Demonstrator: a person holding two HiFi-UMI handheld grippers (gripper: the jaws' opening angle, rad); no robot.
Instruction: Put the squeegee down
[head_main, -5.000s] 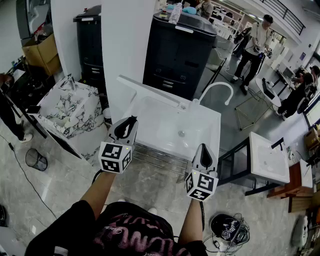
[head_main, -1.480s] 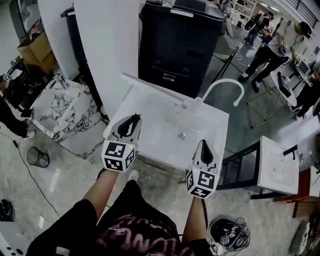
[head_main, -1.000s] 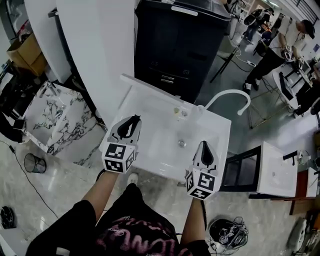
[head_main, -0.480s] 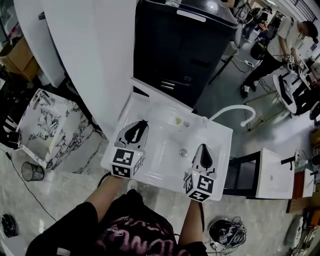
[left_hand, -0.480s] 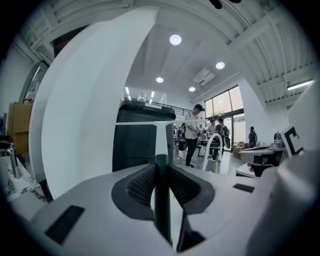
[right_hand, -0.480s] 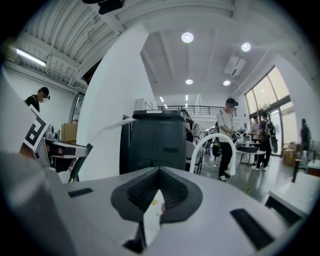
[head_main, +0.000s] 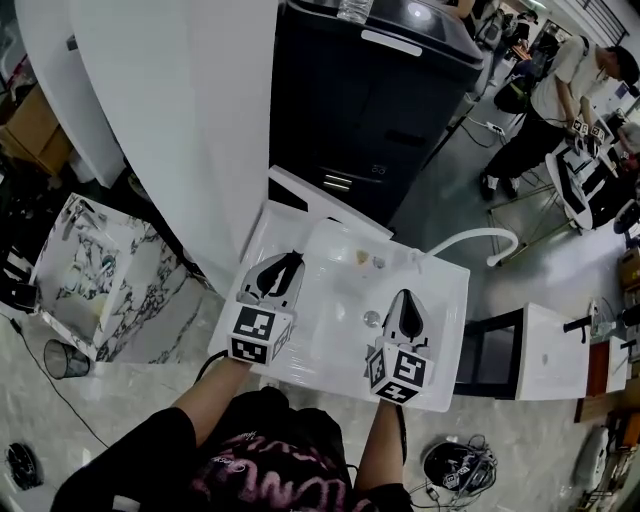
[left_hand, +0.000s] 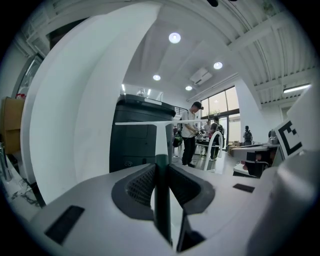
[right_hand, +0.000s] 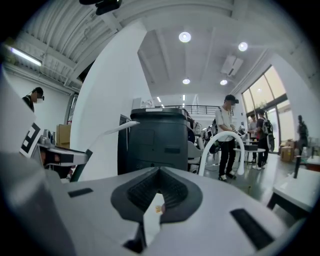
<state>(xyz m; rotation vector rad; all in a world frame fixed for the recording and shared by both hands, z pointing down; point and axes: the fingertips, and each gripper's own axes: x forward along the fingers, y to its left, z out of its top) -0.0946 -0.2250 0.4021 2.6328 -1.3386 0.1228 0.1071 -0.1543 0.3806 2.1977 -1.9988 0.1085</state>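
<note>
The squeegee (left_hand: 161, 192) has a dark green handle and a long white blade (left_hand: 150, 122) across its top. My left gripper (left_hand: 161, 167) is shut on the handle, and the squeegee stands upright. In the head view the blade (head_main: 325, 203) lies over the back edge of a white sink (head_main: 440, 385), ahead of the left gripper (head_main: 285, 258). My right gripper (head_main: 406, 297) hovers over the basin near the drain (head_main: 372, 319). In the right gripper view it (right_hand: 159, 171) is shut with nothing in it.
A white curved faucet (head_main: 478, 240) rises at the sink's back right. Behind the sink stand a tall black cabinet (head_main: 380, 110) and a white column (head_main: 190, 120). A marble-patterned basin (head_main: 90, 260) sits at left, another white sink (head_main: 545, 350) at right. People stand far right.
The view has closed in on the white sink. Both grippers now hang over the basin instead of before its front edge. The left gripper still holds the squeegee.
</note>
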